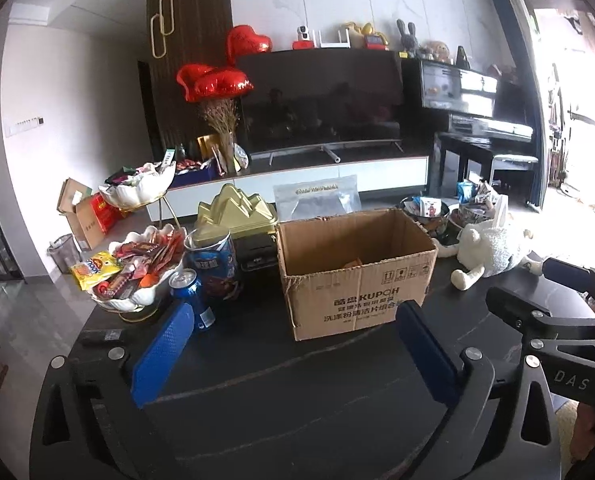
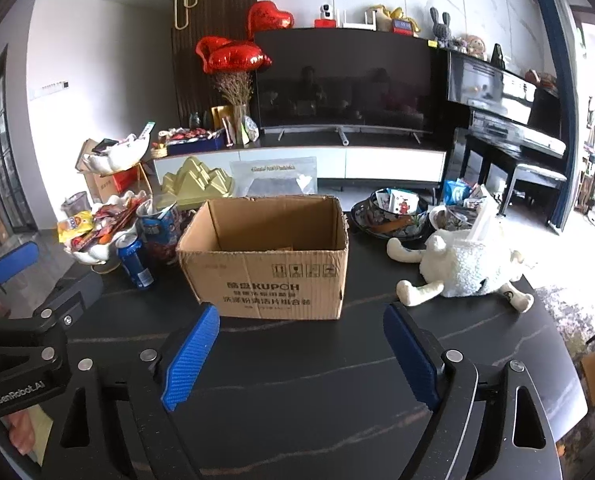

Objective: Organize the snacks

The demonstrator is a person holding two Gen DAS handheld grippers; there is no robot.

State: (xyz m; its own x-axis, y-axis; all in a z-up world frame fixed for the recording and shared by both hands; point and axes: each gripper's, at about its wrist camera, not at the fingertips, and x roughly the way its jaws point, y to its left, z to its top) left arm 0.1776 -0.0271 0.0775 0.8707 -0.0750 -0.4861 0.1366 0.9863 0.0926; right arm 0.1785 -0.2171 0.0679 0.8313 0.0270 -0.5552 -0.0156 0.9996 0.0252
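Left wrist view: the left gripper point(image 1: 293, 344) hangs over the dark desk point(image 1: 297, 420), fingers point(image 1: 165, 352) spread wide with nothing between them. The cardboard box point(image 1: 357, 276) sits mid-desk, top open, likely the collecting bin. Loose snacks point(image 1: 137, 264) heap in a shell dish at the desk's left edge, a blue can point(image 1: 191, 296) beside it.

Right wrist view: the right gripper point(image 2: 301, 356) also holds nothing, fingers apart, aimed at the box. A plush sheep point(image 2: 463, 268) lies near the right edge; more packets fill bowls point(image 2: 393, 212) behind it.
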